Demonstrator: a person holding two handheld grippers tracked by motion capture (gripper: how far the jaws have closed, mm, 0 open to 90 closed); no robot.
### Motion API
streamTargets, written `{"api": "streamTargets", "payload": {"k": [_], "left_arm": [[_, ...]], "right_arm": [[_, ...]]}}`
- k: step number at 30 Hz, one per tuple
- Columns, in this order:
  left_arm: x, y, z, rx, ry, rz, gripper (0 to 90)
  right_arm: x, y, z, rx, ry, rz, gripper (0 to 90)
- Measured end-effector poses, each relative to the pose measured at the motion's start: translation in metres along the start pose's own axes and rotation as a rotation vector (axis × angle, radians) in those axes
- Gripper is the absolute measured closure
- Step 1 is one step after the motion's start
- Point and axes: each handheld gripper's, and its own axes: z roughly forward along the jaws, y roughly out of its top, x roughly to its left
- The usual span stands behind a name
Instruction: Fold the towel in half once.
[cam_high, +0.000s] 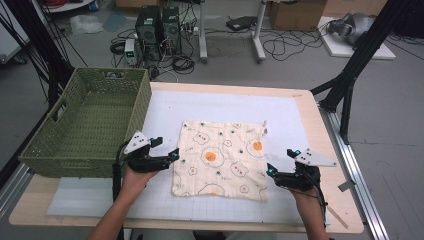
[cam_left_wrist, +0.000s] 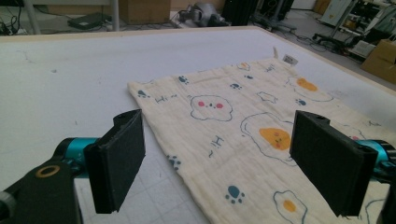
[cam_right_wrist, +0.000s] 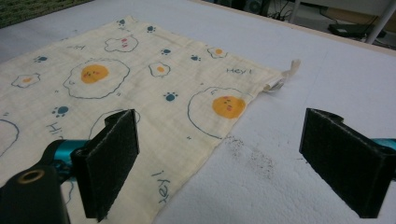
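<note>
A cream cloth (cam_high: 222, 155) printed with fried eggs and paw prints lies flat on the white mat in the middle of the table. My left gripper (cam_high: 170, 156) hovers at the cloth's left edge, open, with nothing between its jaws. In the left gripper view the cloth (cam_left_wrist: 243, 130) spreads out ahead between the wide-apart pads (cam_left_wrist: 116, 158). My right gripper (cam_high: 272, 172) sits just off the cloth's right edge near its front corner, open and empty too. The right gripper view shows the cloth (cam_right_wrist: 140, 79) and its small corner tag (cam_right_wrist: 292, 67).
A green woven basket (cam_high: 87, 122) stands at the table's left rear, close to my left hand. The white gridded mat (cam_high: 280, 112) covers most of the tabletop. A dark smudge (cam_right_wrist: 247, 151) marks the mat by the cloth's right edge.
</note>
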Motion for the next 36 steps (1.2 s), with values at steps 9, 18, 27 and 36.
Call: {"api": "streamTargets", "payload": {"k": [9,18,27,36], "left_arm": [[0.008,0.023,0.014,-0.003,0.013,-0.015,18.7],[0.021,0.037,0.037,0.031,0.004,-0.05,17.9],[0.026,0.055,0.057,0.059,0.007,-0.033,21.2],[0.032,0.061,0.085,0.123,0.028,-0.003,25.8]], "right_arm": [[0.0,0.003,0.0,-0.011,0.019,0.014,11.1],[-0.005,0.001,0.001,-0.003,0.024,0.022,11.1],[-0.004,0.001,0.004,0.008,0.036,0.021,11.1],[-0.001,0.001,0.008,0.022,0.044,0.013,11.1]]}}
